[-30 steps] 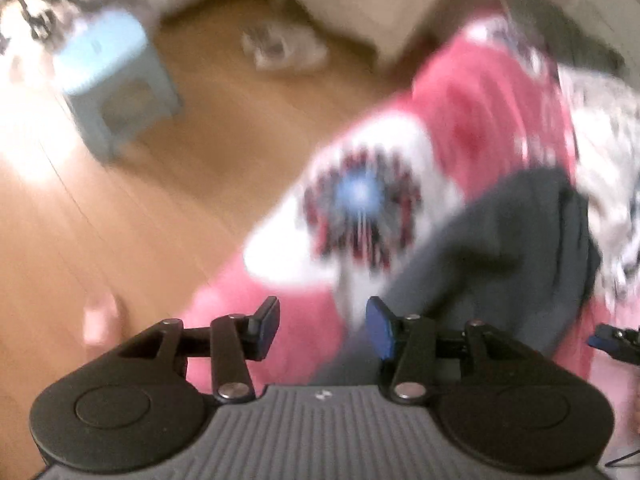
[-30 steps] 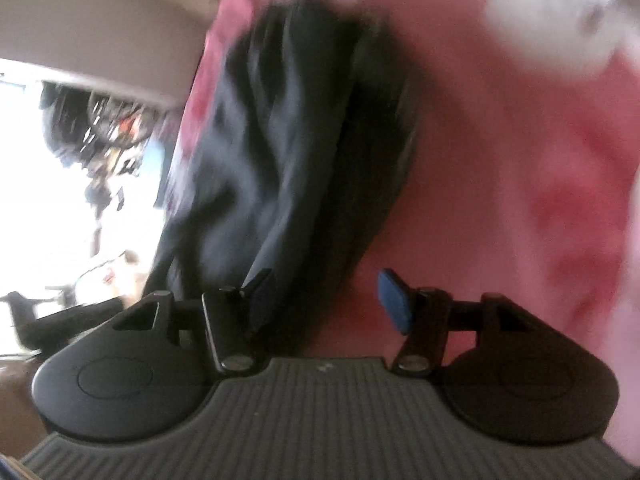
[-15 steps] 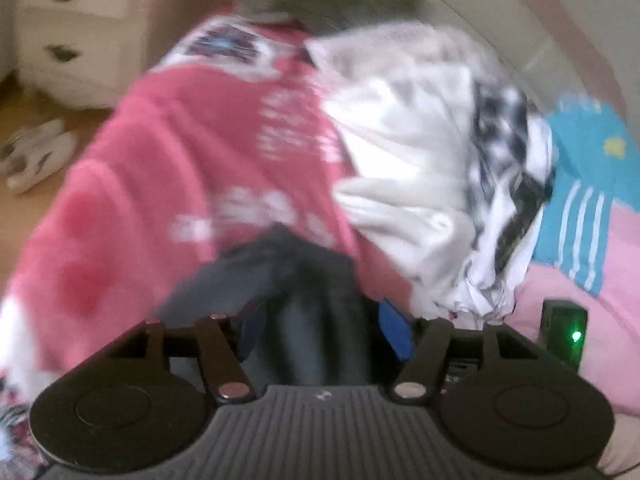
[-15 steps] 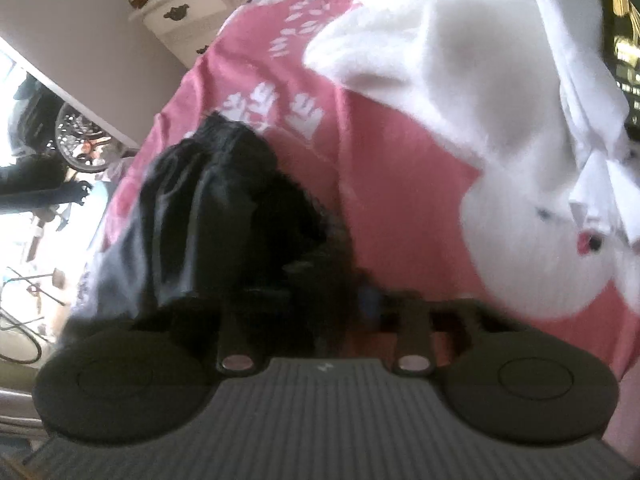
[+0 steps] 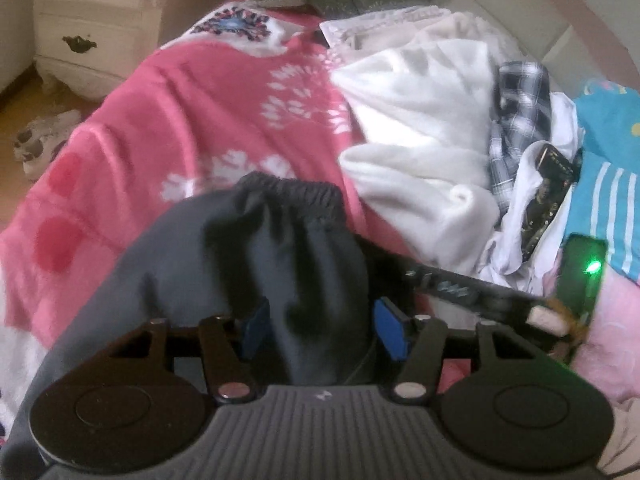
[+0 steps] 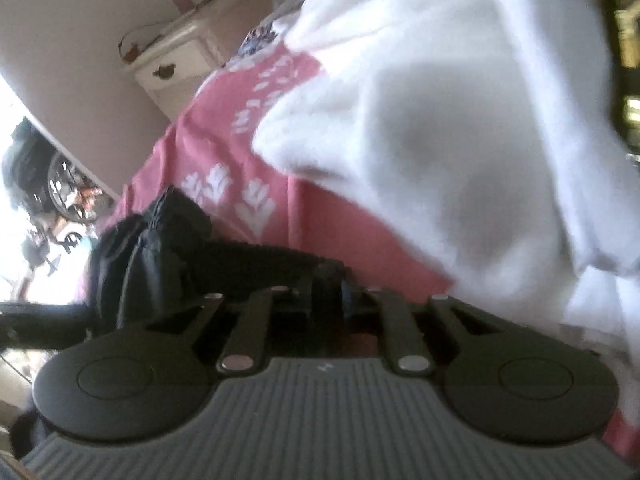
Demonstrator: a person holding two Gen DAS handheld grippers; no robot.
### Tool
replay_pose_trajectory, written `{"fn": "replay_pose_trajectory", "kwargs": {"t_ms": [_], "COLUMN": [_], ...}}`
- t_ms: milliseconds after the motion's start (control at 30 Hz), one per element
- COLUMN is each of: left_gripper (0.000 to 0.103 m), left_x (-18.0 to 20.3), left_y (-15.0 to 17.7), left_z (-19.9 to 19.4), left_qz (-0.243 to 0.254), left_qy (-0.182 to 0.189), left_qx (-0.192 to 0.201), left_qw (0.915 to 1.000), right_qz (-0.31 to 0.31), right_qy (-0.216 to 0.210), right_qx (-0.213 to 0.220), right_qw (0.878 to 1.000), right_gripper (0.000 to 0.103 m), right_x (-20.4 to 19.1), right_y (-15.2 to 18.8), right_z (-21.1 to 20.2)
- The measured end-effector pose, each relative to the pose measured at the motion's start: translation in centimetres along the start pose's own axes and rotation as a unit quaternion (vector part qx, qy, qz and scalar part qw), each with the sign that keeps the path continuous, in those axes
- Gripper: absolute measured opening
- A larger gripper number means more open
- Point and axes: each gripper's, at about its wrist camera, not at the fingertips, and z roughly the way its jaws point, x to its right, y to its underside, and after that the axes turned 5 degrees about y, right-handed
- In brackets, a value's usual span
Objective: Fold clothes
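A dark garment with an elastic waistband (image 5: 256,248) lies bunched on a pink patterned bedspread (image 5: 192,112). My left gripper (image 5: 320,332) is open, its blue pads on either side of a fold of the dark cloth. My right gripper (image 6: 326,294) is shut on an edge of the same dark garment (image 6: 160,248), low over the bedspread (image 6: 248,160). The right gripper's body (image 5: 472,292) shows at the right in the left wrist view.
A heap of white clothes (image 5: 420,128) with a plaid piece (image 5: 520,108) lies at the right of the bed; it fills the right wrist view (image 6: 460,120). A turquoise cloth (image 5: 612,184) lies beyond. A white nightstand (image 5: 88,28) and slippers (image 5: 40,140) stand left on the floor.
The left gripper swung from the floor side onto the bed and now straddles the dark garment. The right gripper closed from open onto the garment's edge.
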Motion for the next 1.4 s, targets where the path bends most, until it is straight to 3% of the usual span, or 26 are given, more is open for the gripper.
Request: {"fn": "replay_pose_trajectory", "kwargs": {"t_ms": [100,267,367,533,667,867,967,1100,1400], "left_gripper": [0.058,0.056,0.051,0.047,0.046,0.046,0.046,0.046,0.046], "left_x": [-0.7,-2.4,-3.2,-4.3,-4.9,-5.6,-5.6,-5.5,-5.5], "left_y": [0.5,1.3,1.6,2.4,3.1,3.8,4.2,4.6,5.0], "left_z": [-1.3,-2.7,-2.6,-2.5,-1.7,-0.4,0.1,0.3,-0.6], "left_qz": [0.002,-0.012,-0.023,-0.033,-0.045,-0.059,-0.057,-0.057,-0.069], "left_qy": [-0.009,-0.043,-0.068,-0.091,-0.102,-0.111,-0.115,-0.117,-0.106], "left_qx": [0.017,0.043,0.036,0.028,0.012,-0.009,-0.016,-0.018,-0.023], "left_qw": [0.9998,0.9981,0.9968,0.9949,0.9937,0.9920,0.9916,0.9913,0.9917], "right_qz": [0.007,0.032,0.066,0.118,0.125,0.120,0.118,0.083,-0.081], "right_qy": [0.002,-0.068,-0.105,-0.111,-0.124,-0.141,-0.129,-0.116,-0.101], "right_qx": [0.014,0.041,-0.004,-0.057,-0.060,-0.052,-0.062,-0.057,0.028], "right_qw": [1.000,0.996,0.992,0.985,0.983,0.981,0.983,0.988,0.991], "right_gripper": [0.033,0.041,0.041,0.041,0.037,0.040,0.039,0.010,0.008], "right_x": [-0.5,-2.0,-2.8,-3.1,-3.7,-4.4,-4.6,-5.8,-11.2], "right_y": [-0.5,-0.8,-1.1,-1.0,-0.7,-0.9,-1.0,-1.1,1.3], "right_z": [-2.2,-5.6,-3.1,1.6,2.1,0.9,2.0,2.0,-6.6]}}
